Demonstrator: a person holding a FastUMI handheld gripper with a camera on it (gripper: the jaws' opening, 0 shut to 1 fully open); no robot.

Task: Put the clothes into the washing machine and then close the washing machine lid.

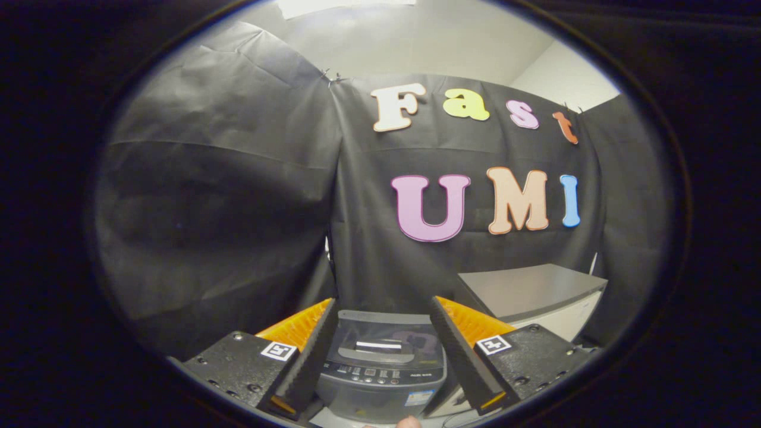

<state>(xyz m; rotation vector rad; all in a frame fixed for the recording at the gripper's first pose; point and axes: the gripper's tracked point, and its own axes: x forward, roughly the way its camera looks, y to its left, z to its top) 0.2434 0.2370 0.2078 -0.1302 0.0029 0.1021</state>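
Gripper (380, 356) held above and short of the washing machine (380, 380), fingers spread wide and empty (lid appears down), a white cabinet (535, 297) beside the machine

- No legible wording, brand or number found on any item.
- Gripper (382, 302): a square black-and-white coded tag (279, 350) sits on the left finger mount and a matching tag (494, 344) on the right. Both are patterns, not text. The fingers stand apart, with nothing held.
- Washer (380, 386), seen between the fingers: the control panel (380, 373) carries small white print beside its buttons, too small to read.
- Washer front: a blue-and-white sticker (419, 397) at the lower right, its content too small to read.
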